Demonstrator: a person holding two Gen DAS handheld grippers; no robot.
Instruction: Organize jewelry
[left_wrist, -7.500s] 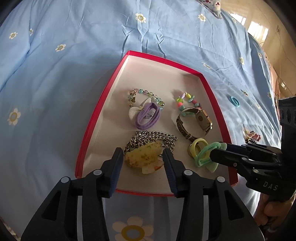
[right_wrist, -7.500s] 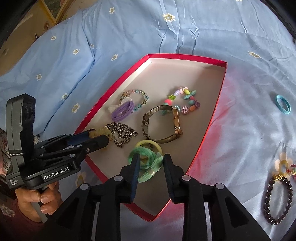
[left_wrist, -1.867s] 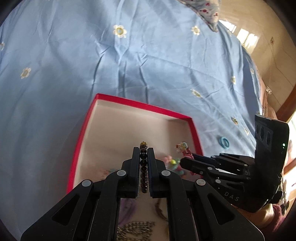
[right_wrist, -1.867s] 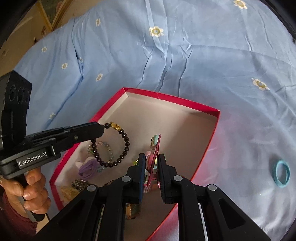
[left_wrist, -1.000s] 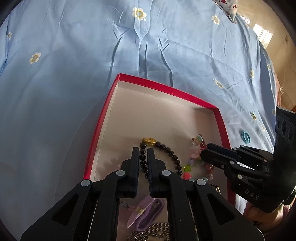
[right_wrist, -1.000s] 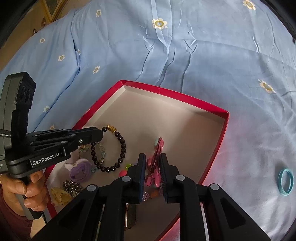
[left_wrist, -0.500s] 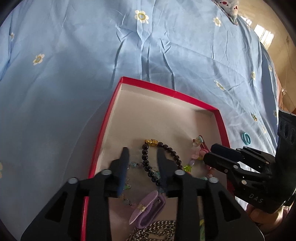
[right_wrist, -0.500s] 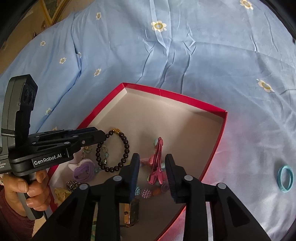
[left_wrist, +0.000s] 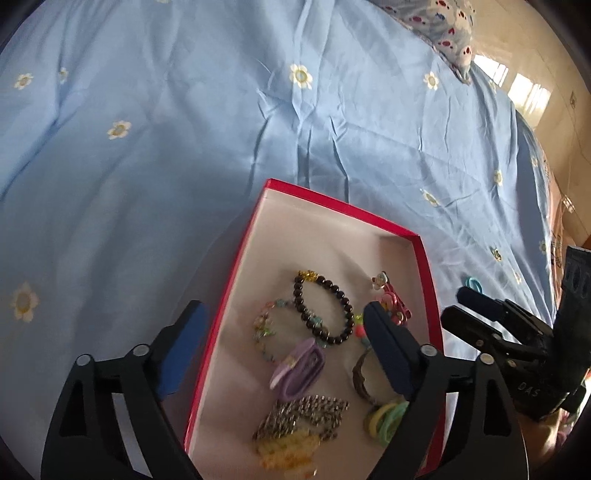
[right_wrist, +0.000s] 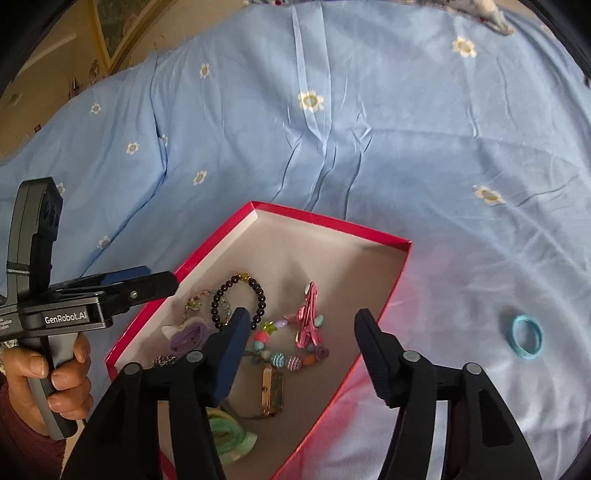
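Both grippers, clamped a second earlier on a bracelet and a hair clip, now stand above the box with jaws opening and nothing between them. Left wrist view: the left gripper (left_wrist: 284, 336) is spread wide, its left finger over the bedsheet (left_wrist: 147, 147) outside the box wall and its right finger over the box floor. The red box (left_wrist: 236, 269) lies on the blue flowered sheet; inside it the black bead bracelet (left_wrist: 325, 306) rests flat, overlapping a pale multicoloured bead bracelet (left_wrist: 267, 328) to its left. A purple hair tie (left_wrist: 299, 369) lies nearer, then a metal chain (left_wrist: 303, 413) and a yellow piece (left_wrist: 288, 446) nearest. The pink hair clip (left_wrist: 393, 301) lies toward the right wall, and green and yellow rings (left_wrist: 384, 417) sit at the near right. The right gripper (left_wrist: 458, 306) appears beyond the right wall, with a blue ring (left_wrist: 472, 283) on the sheet past it. Right wrist view: the right gripper (right_wrist: 299, 325) is spread, with the clip (right_wrist: 309, 317) lying on the box (right_wrist: 332, 221) floor between and beyond its fingers, untouched. A colourful bead bracelet (right_wrist: 284, 354) and a watch (right_wrist: 272, 395) lie nearer; the black bracelet (right_wrist: 240, 299) lies left of the clip. The left gripper (right_wrist: 173, 282), gripped by a hand (right_wrist: 48, 384), reaches over the left wall. The blue ring (right_wrist: 526, 338) lies on the sheet (right_wrist: 406, 129) well right of the box.
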